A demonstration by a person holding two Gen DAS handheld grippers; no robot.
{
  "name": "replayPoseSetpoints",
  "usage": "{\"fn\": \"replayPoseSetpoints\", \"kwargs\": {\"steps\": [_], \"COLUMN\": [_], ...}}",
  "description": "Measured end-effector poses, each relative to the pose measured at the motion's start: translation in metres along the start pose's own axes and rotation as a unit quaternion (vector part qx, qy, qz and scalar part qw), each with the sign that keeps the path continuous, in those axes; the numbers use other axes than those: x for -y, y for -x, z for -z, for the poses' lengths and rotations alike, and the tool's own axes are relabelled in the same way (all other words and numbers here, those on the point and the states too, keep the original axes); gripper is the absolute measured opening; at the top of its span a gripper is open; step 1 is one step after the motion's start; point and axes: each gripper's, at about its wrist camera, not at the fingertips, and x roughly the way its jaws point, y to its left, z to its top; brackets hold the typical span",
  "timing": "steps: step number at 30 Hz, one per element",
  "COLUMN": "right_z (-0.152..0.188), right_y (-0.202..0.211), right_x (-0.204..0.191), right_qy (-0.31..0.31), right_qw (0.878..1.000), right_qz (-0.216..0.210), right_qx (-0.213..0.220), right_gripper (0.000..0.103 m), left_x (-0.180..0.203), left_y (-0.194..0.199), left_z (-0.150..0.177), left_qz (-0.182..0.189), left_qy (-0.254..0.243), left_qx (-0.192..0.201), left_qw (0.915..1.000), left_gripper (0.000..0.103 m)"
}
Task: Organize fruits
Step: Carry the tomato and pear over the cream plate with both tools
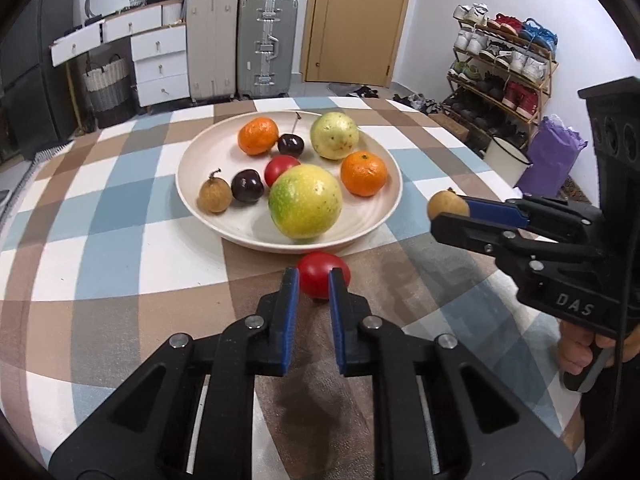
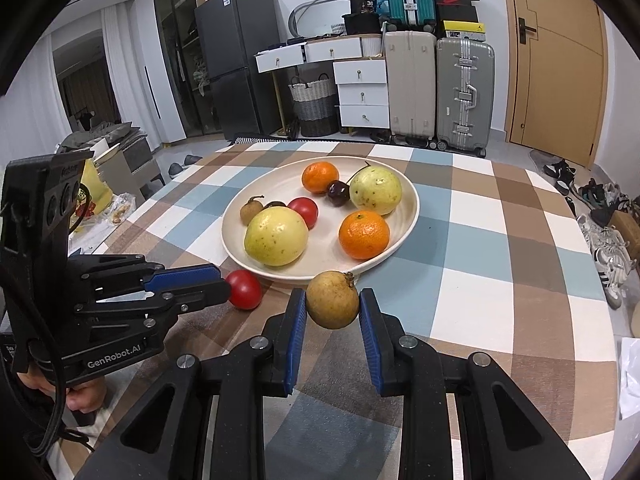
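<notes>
A cream plate (image 1: 224,152) (image 2: 404,220) on the checked tablecloth holds two oranges, two yellow-green guavas, two dark cherries, a red tomato and a brown longan. My left gripper (image 1: 314,280) (image 2: 224,280) is shut on a red tomato (image 1: 322,274) (image 2: 245,290) just in front of the plate's near rim. My right gripper (image 2: 332,300) (image 1: 450,212) is shut on a brown longan (image 2: 332,299) (image 1: 444,204), held above the cloth beside the plate's right rim.
The checked tablecloth (image 1: 120,240) covers the table. Behind it stand suitcases (image 1: 266,44), white drawers (image 1: 160,64), a woven basket (image 1: 106,84), a door and a shoe rack (image 1: 504,64). A fridge (image 2: 236,64) is in the right wrist view.
</notes>
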Motion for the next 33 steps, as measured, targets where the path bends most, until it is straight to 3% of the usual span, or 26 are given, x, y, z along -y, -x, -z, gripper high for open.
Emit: {"fn": "replayPoseSetpoints", "kwargs": {"steps": [4,6,10,14,16,17,24,33], "right_z": [0.000,0.000,0.000,0.000,0.000,0.000,0.000,-0.001], "right_y": [-0.001,-0.001,-0.001,-0.001,-0.001,-0.001,0.001,0.007], "right_x": [-0.001,0.000,0.001,0.004,0.005,0.005,0.005,0.004], "right_qy": [0.001,-0.001,-0.002,-0.006,-0.007,-0.007,-0.007,-0.008], "right_qw": [1.000,1.000,1.000,1.000,1.000,1.000,1.000,1.000], "right_qz": [0.001,0.000,0.000,0.001,0.001,0.002,0.001,-0.008], "right_qx": [-0.001,-0.001,0.000,0.001,0.000,0.000,0.001,0.013], "right_gripper": [0.027,0.027,0.027,0.027,0.027,0.027,0.027,0.027], "left_x": [-0.002,0.000,0.007,0.014,0.013,0.012,0.004,0.003], "left_y": [-0.002,-0.006,-0.015,-0.024,-0.028,-0.029,-0.019,0.021], "left_z": [0.000,0.000,-0.001,-0.005,-0.005,-0.006,-0.004,-0.013], "left_qz": [0.003,0.006,-0.001,0.009,0.003,0.006,0.008,0.001], "left_qy": [0.003,0.005,-0.004,-0.015,-0.012,-0.007,0.001,-0.013], "left_qx": [-0.006,-0.015,-0.021,-0.030,-0.037,-0.037,-0.016,0.042], "left_qw": [1.0000,0.9998,0.9998,0.9994,0.9993,0.9993,0.9998,0.9990], "left_gripper": [0.018,0.036,0.058,0.054,0.032,0.029,0.029,0.029]}}
